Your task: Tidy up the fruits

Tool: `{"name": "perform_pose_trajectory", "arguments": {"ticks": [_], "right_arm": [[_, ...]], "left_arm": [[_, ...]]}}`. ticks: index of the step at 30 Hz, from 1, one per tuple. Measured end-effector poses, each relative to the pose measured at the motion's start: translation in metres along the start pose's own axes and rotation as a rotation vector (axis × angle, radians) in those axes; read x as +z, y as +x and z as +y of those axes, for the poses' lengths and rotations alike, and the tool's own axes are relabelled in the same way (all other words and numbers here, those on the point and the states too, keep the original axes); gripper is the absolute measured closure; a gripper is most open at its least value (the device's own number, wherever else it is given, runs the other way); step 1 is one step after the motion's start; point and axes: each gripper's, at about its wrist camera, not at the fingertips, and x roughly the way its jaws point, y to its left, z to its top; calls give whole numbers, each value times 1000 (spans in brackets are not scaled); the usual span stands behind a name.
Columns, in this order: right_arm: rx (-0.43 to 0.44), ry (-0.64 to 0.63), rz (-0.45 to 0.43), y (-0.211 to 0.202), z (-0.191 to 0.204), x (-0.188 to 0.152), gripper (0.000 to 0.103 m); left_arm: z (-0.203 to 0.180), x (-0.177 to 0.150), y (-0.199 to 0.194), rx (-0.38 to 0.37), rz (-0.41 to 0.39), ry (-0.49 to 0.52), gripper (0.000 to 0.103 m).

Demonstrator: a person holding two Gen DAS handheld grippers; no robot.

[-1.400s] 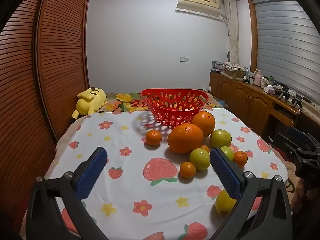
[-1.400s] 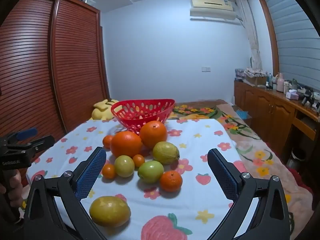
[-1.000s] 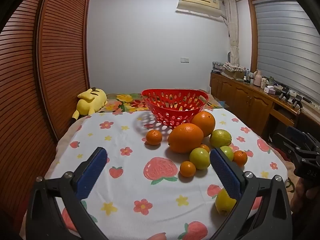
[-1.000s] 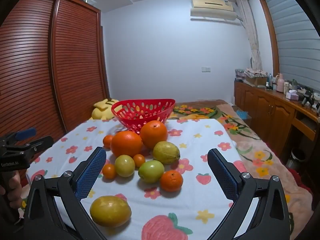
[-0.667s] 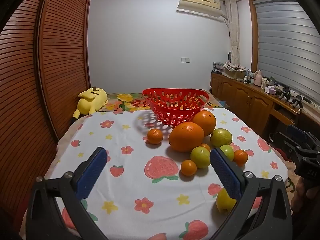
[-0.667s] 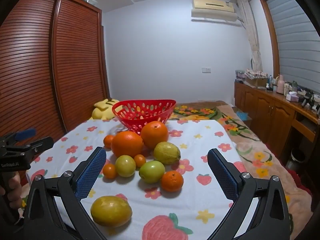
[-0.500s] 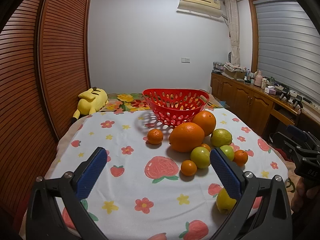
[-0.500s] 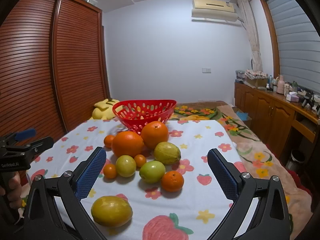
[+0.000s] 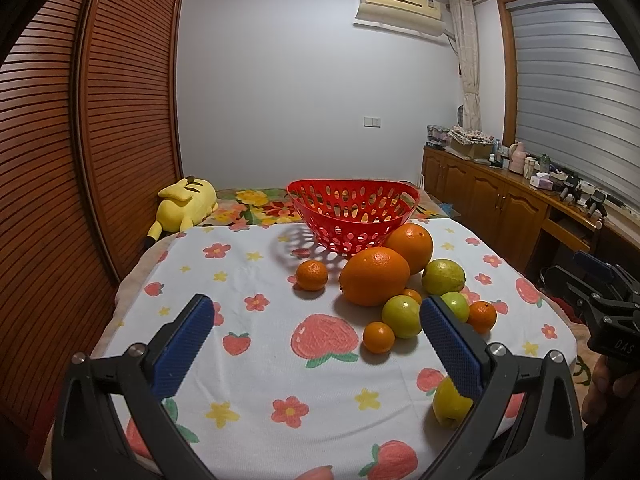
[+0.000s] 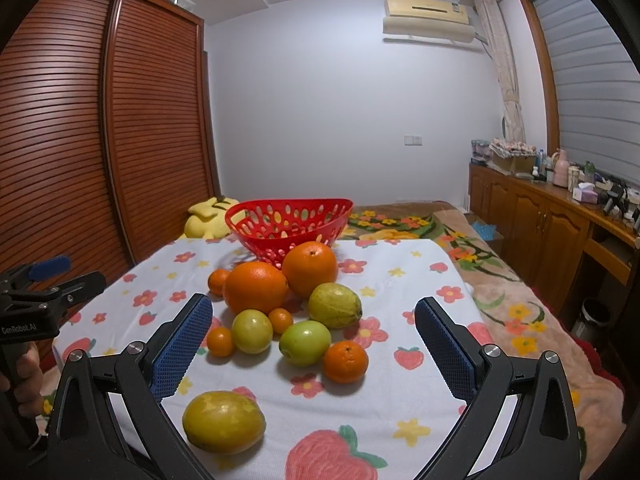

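1. Red plastic, pierced with oval holes, is forming the basket (image 9: 352, 216) that is sitting empty at the far end of the table, on a white cloth (image 9: 256, 344) printed with strawberries and flowers.
2. Two big oranges are lying just in front of the basket: the nearer large orange (image 9: 374, 276) is touching the rear orange (image 9: 410, 248), which is sitting against the basket's wall.
3. A small tangerine (image 9: 312, 275) is resting alone to the left of the large orange, apart from the cluster.
4. A pale green guava (image 10: 335, 311) is lying to the right of the oranges, and two round green fruits (image 10: 253, 331) (image 10: 305, 343) are sitting in front of it with a tiny orange kumquat (image 10: 280, 320) between them.
5. Another small kumquat (image 10: 220, 341) is lying at the left edge of the cluster, and a mandarin (image 10: 345, 361) is sitting at its near right.
6. A yellow-green fruit (image 10: 224, 421) is lying by itself, nearest the right wrist camera, just beside the blue pad of that gripper's left finger.
7. The left gripper (image 9: 316, 332) is hovering over the cloth with its jaws spread wide, holding nothing.
8. The right gripper (image 10: 314, 334) is likewise gaping wide and empty, framing the fruit cluster between its fingers.
9. A yellow plush toy (image 9: 186, 204) is lying behind the table beside the slatted wooden wardrobe (image 9: 80, 160).
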Motion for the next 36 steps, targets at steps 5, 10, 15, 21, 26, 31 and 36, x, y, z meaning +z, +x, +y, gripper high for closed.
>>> {"name": "perform_pose_trajectory", "arguments": {"ticks": [5, 10, 15, 21, 26, 31, 36], "right_arm": [[-1, 0, 0, 0, 0, 0, 0], [-1, 0, 0, 0, -1, 1, 0], [0, -1, 0, 0, 0, 1, 0], [-1, -1, 2, 0, 0, 1, 0], [-1, -2, 1, 0, 1, 0, 0], [-1, -3, 0, 0, 2, -1, 0], [-1, -3, 2, 0, 2, -1, 0]], "left_arm": [[1, 0, 0, 0, -2, 1, 0], [0, 0, 0, -1, -1, 1, 0], [1, 1, -1, 0, -1, 1, 0], [0, 0, -1, 0, -2, 2, 0], [0, 0, -1, 0, -2, 3, 0], [-1, 0, -1, 1, -3, 3, 0], [-1, 0, -1, 1, -1, 3, 0]]}}
